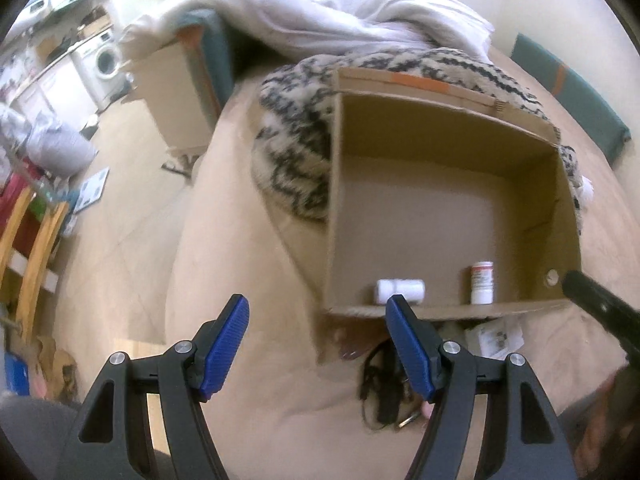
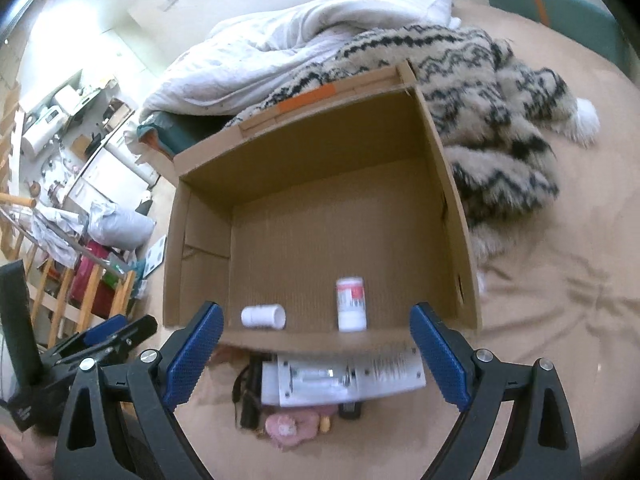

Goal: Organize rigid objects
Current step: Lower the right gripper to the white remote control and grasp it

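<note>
An open cardboard box (image 1: 448,128) (image 2: 304,152) sits on a beige bed. Inside, near its front wall, a white bottle lies on its side (image 1: 400,290) (image 2: 263,316) and a white bottle with a red label stands upright (image 1: 482,282) (image 2: 351,304). My left gripper (image 1: 318,318) is open and empty, just in front of the box's front left corner. My right gripper (image 2: 316,328) is open wide and empty, at the box's front wall. In front of the box lie a white paper leaflet (image 2: 344,376), a black corded item (image 1: 380,384) (image 2: 248,392) and a small pink object (image 2: 290,426).
A black-and-cream patterned fuzzy blanket (image 1: 296,152) (image 2: 496,128) and a white duvet (image 1: 320,12) (image 2: 288,40) lie behind the box. A teal headboard (image 1: 568,92) (image 2: 552,4) is at the far right. The left gripper shows in the right wrist view (image 2: 104,340). The floor and clutter lie to the left.
</note>
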Tool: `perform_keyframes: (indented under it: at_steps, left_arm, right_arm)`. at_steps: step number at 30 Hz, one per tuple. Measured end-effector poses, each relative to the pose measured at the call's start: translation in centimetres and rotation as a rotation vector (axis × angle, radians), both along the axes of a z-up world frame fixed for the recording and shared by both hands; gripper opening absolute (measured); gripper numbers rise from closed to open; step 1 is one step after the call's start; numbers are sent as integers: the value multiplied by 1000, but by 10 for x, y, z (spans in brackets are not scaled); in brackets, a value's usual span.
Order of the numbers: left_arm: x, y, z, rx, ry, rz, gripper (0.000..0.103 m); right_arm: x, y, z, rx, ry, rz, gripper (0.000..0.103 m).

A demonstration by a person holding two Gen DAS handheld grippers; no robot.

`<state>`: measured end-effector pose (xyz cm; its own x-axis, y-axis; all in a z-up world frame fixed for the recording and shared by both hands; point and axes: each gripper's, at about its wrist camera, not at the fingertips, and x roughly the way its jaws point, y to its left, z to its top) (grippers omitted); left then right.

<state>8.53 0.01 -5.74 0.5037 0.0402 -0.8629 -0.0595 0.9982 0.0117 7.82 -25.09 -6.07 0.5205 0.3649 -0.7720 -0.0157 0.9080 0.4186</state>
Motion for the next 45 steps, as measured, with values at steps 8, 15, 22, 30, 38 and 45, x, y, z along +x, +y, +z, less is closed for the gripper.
perform_keyframes:
  at_steps: [8,15,22,30,38,45]
  left_arm:
    - [-2,52,-28,-99,96,199,68]
    - [2,60,-59,-172,225,242,68]
    - [11,34,-73,-181,268,195,68]
    - [13,36,-76,-185,271,200,68]
    - [16,42,-80,-212,283,208,68]
    - [16,39,-82,-209,286,197,68]
  right_arm:
    - [-36,-19,-36,167,152,-129,100]
    - [-51,-50,-91,422,347,-319,100]
    - [-51,-51,-104,474,366,-344,94]
    - [-47,-44,-132,630,387,-420,74]
    - [-38,-37,-146,665,345,-487,51]
    - [-48,-41,-122,580,308,-474,28]
